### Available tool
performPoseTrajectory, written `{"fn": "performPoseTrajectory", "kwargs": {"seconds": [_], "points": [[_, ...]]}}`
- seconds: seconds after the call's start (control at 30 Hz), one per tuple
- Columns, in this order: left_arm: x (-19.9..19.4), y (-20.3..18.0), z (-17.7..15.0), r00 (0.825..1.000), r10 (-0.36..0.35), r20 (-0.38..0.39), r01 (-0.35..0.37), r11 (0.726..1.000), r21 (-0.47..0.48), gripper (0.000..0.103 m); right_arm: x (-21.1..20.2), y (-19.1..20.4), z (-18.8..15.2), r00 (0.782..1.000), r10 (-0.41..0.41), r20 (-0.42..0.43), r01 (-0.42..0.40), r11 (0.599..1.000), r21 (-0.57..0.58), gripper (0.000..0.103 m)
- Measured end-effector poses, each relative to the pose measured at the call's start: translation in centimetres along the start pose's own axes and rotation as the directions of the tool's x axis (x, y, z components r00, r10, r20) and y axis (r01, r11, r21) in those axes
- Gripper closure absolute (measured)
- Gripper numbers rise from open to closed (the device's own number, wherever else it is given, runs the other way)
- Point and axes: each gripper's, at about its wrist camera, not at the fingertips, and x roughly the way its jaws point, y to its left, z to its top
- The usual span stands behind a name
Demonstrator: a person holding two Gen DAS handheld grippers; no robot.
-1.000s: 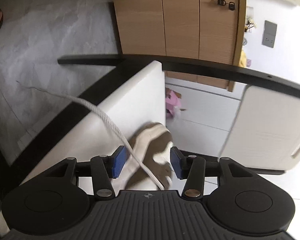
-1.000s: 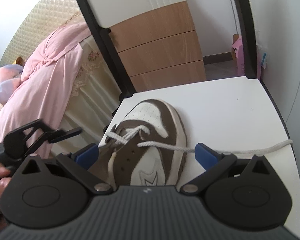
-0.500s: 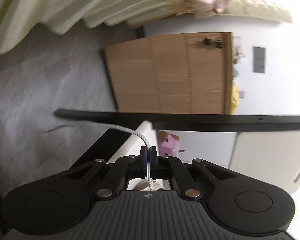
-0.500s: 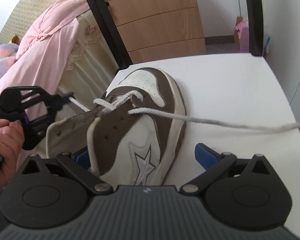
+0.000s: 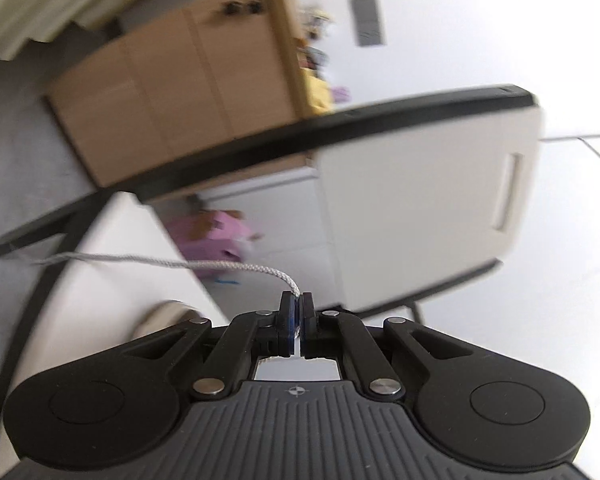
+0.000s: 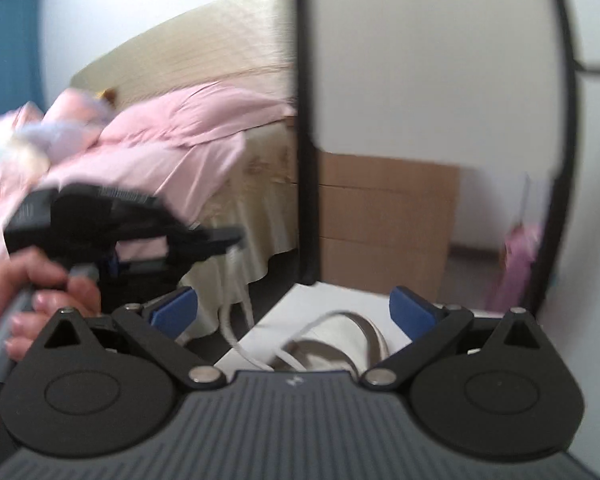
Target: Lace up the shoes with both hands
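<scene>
Left wrist | left gripper (image 5: 297,312) fingers pinch shoelace (image 5: 148,261) | right gripper (image 6: 293,307) fingers wide

Both grippers are showing the same build: the left gripper (image 5: 297,314) and right gripper (image 6: 293,307) are wearing matte black linkage arms, silver rivets, blue pads (image 6: 175,307), two round black discs, and a ribbed grey body bearing a small crosshair mark.

Behind you: bed (image 6: 148,148) with pink bedding and quilted cream headboard (image 6: 188,44), wooden drawer unit (image 5: 180,92), white walls (image 5: 480,20), grey floor (image 5: 16,128), bright daylight.
</scene>
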Motion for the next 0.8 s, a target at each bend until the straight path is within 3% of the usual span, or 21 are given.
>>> {"fn": "performPoseTrajectory", "kwargs": {"seconds": [0.07,0.23,0.27,0.33,0.5,0.8], "points": [[-0.2,-0.4,-0.2,0.999,-0.037,0.001,0.037,0.999,0.014,0.101,1.3,1.1,0.2,1.000,0.014,-0.008,-0.015,0.998,-0.054,0.008],[-0.8,-0.4,0.0,0.998,-0.065,0.010,0.065,0.998,0.011,0.101,4.1,2.2,0.6,0.998,0.044,-0.034,-0.047,0.994,-0.099,0.061],[-0.9,-0.2,0.2,0.998,-0.067,0.017,0.067,0.998,-0.001,0.101,4.2,2.3,0.7,0.998,0.054,-0.033,-0.057,0.993,-0.099,0.066],[-1.1,0.3,0.6,0.997,-0.071,0.033,0.072,0.997,-0.032,0.101,4.3,2.6,1.0,0.996,0.079,-0.031,-0.081,0.992,-0.098,0.099],[-1.7,1.7,1.4,0.994,-0.072,0.081,0.082,0.988,-0.128,0.101,3.9,3.4,1.8,0.991,0.127,-0.036,-0.130,0.985,-0.112,0.100],[-3.4,2.1,2.4,0.987,-0.040,0.157,0.066,0.984,-0.164,0.101,1.8,4.7,0.5,0.980,0.173,-0.094,-0.187,0.968,-0.169,0.100]]}}
